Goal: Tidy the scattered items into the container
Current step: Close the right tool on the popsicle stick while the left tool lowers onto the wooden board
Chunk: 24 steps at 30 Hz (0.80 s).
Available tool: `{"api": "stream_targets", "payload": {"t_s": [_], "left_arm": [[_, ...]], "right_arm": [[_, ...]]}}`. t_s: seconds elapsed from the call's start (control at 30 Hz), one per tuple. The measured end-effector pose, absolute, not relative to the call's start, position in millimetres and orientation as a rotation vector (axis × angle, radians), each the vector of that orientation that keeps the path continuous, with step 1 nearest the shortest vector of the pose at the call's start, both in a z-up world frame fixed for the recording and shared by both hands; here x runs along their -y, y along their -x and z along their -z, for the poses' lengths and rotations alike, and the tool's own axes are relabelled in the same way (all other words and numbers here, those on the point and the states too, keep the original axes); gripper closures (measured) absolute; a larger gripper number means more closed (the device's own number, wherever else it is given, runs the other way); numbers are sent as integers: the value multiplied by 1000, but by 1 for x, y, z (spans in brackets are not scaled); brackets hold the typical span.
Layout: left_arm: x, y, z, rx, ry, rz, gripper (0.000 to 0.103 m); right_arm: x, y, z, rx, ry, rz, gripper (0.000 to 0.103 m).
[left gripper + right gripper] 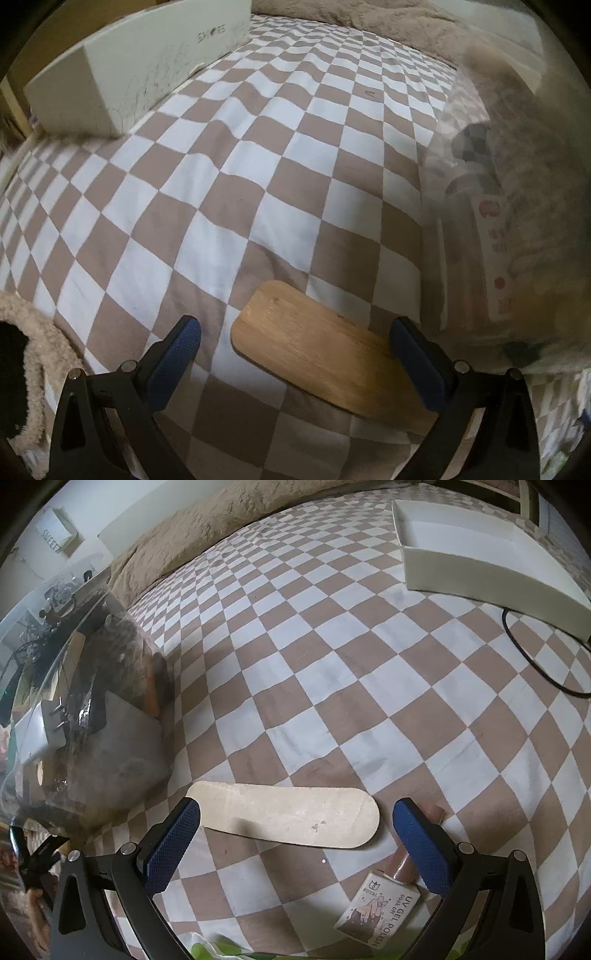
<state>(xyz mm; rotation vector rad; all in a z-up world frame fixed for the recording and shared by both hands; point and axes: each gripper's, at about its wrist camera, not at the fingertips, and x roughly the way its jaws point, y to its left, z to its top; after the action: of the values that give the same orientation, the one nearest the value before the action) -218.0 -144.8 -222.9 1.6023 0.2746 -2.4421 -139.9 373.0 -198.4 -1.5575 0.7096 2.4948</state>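
Scattered on the checkered bedsheet [314,657], closest to my right tongs [296,829], is a bottle of UV gel polish [384,901], lying flat with its brown cap passing just under my right-side finger [421,845]. Those tongs are spread wide and grip nothing. Just ahead, between the fingertips, a pale flat board [291,821] lies on the sheet. To its left stands a clear container [92,709] with dark clutter and a grey piece inside. Farther off, at upper right, an open white box [491,568] rests on the sheet, a black cable [532,661] curving beside it.

My left tongs [295,345] are also wide open and empty, with a wooden board [325,350] lying between the fingers. The clear container [509,229] blurs the right edge, and a white box [122,77] sits far left.
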Motion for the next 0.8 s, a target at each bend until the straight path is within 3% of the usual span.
{"api": "stream_targets", "payload": {"t_s": [0.17, 0.37, 0.7, 0.8], "left_arm": [[155, 213, 224, -317, -1577, 2424, 0], [184, 206, 219, -465, -1434, 2412, 0], [159, 224, 224, -183, -1437, 2337, 0], [146, 232, 228, -85, -1489, 2357, 0]], "right_arm": [[-373, 144, 203, -773, 1598, -2506, 0], [-359, 149, 205, -642, 1684, -2490, 0], [-325, 145, 202, -606, 1847, -2589, 0], [-327, 144, 196, -644, 1783, -2610, 0]]}}
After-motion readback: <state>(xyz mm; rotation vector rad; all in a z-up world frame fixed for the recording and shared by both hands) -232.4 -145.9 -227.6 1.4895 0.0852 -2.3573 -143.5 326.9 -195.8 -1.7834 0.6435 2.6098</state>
